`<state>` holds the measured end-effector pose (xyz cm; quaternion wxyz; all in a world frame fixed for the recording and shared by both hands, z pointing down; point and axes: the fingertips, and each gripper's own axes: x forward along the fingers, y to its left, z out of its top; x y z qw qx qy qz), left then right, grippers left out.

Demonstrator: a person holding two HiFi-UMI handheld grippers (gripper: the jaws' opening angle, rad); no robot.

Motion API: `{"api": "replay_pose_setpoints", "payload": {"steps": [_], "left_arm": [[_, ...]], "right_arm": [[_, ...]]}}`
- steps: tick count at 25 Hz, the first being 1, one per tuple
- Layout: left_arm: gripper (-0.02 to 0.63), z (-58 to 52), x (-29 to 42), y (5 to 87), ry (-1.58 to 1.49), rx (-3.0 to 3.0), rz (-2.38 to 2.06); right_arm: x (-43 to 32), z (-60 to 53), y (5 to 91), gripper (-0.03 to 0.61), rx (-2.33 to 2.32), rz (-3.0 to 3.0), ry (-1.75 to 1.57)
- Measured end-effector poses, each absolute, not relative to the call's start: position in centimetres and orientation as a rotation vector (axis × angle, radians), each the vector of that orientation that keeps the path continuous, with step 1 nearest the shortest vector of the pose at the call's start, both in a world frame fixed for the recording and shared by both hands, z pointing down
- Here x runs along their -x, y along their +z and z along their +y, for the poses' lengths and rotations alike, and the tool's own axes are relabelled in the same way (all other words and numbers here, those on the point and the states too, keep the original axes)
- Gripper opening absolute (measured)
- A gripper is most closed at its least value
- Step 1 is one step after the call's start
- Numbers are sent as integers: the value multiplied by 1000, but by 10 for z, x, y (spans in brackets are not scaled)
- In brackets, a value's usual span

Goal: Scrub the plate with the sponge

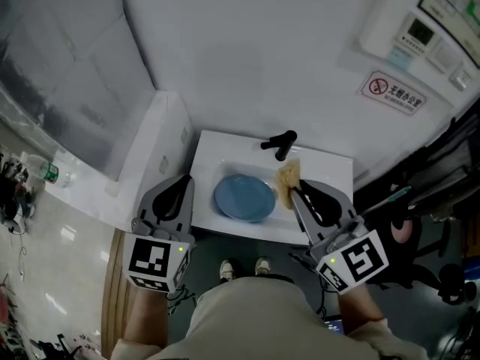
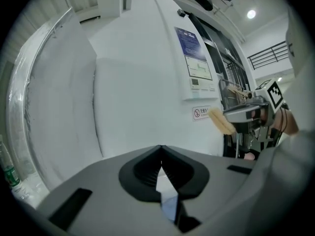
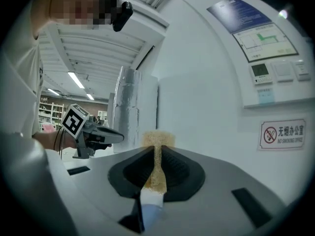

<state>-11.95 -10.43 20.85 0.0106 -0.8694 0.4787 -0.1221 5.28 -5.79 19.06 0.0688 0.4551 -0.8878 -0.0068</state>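
Right claw (image 3: 156, 150) clamps sponge (image 3: 158, 138), up over sink's (image 1: 330, 172) right side. Left claw (image 2: 161, 154) fully closed, empty, above left edge. Plate (image 1: 244, 198) flat in basin, neither claw touching it.

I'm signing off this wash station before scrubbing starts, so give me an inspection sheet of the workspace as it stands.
Surface: white sink with a black faucet at the back.
Job's things: blue plate lies flat in the sink; yellow sponge is held in the air, off the plate.
Clutter: nothing seen.
Grippers: left claw shut, empty; right claw shut on the sponge.
Cables: thin wire below the left claw's marker cube.
Surroundings: no-smoking sign and control panel on the wall; bottle at left; dark chair at right.
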Motion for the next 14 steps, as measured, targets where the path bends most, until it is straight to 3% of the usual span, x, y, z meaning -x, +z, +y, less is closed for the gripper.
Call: {"api": "replay_pose_setpoints", "payload": {"steps": [14], "left_arm": [[6, -90, 113, 222, -384, 2780, 1465]], "right_arm": [[-48, -49, 199, 52, -1359, -2601, -67]]}}
